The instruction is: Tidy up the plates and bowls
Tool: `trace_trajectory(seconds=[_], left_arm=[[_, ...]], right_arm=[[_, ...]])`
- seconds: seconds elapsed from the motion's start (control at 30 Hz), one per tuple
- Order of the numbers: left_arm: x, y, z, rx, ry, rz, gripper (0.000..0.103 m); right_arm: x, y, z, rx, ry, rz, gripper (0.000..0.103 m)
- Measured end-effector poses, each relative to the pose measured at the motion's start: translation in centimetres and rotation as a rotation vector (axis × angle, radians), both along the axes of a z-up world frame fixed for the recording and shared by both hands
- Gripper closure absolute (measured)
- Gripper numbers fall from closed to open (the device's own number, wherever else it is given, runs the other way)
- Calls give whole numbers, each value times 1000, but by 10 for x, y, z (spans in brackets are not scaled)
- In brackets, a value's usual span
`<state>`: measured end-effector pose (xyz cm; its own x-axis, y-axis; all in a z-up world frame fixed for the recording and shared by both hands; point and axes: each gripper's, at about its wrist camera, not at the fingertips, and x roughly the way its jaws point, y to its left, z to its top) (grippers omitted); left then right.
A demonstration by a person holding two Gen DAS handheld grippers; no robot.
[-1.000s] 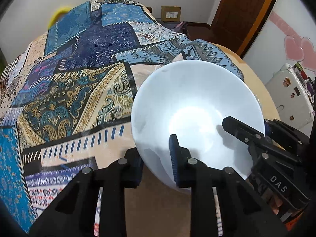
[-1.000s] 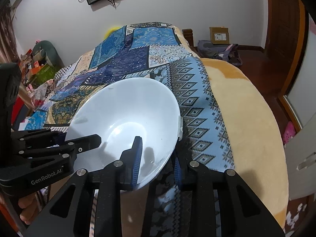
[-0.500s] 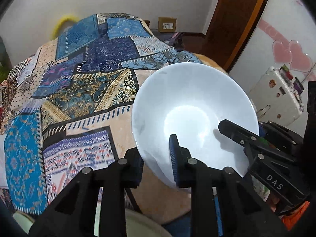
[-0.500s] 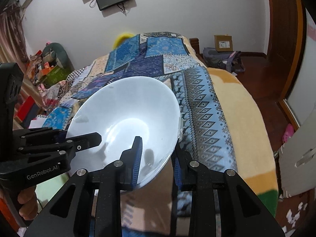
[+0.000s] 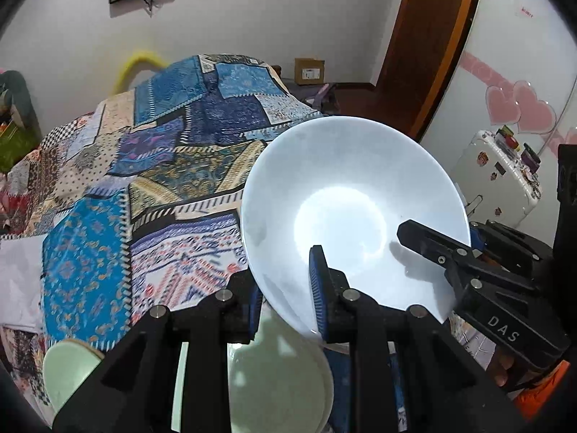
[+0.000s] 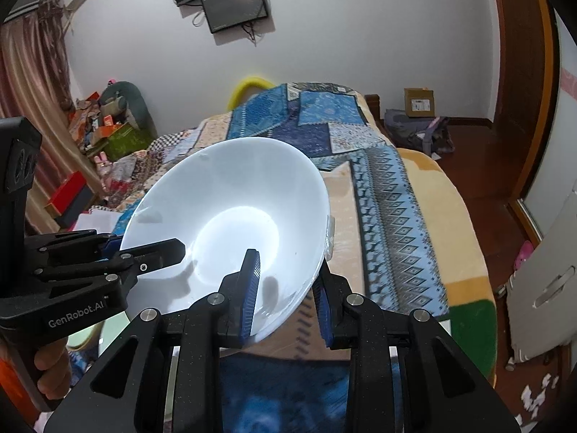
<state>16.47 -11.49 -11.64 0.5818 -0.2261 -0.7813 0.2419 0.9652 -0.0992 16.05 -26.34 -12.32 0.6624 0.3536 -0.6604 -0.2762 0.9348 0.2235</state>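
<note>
**White bowl held in the air between two grippers**

The white bowl [image 5: 355,216] is held clear of the bed, tilted so that its hollow faces both cameras. It is gripped at two places on its rim. The left gripper [image 5: 286,301] is clenched on the near edge, one blue pad inside the bowl and the other against the outer wall. The right gripper [image 6: 286,290] is clamped on the opposite side in the same manner, its jaws pinching the thin wall between them. Each gripper is also seen from the other's camera, reaching in over the rim.

Below the bowl, at the bottom of the left wrist view, pale green dishes [image 5: 277,379] are seen, one large and round, with the edge of another to the left. Whether they are plates or shallow bowls cannot be told. Behind lies the bed with its patchwork blanket [image 5: 162,187].

The risk is judged to lie in the grip itself. The wall is smooth and sloped, and only a narrow band of it is caught by each pair of pads, so the bowl could slide out if one hand were moved faster than the other or twisted against it. A drop from here would probably strike the green dishes beneath, and chipping could follow.
</note>
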Motion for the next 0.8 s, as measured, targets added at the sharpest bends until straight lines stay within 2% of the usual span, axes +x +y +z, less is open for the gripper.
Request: trace_trajectory(seconds=[0.3,0.8], left_arm=[[-39,44,12,-16,-20,57,79],[-91,131,12,-32,-26,192,79]], right_arm=[[-23,37,7,15,-28,52,77],[-47,117,3,30,-36,192,77]])
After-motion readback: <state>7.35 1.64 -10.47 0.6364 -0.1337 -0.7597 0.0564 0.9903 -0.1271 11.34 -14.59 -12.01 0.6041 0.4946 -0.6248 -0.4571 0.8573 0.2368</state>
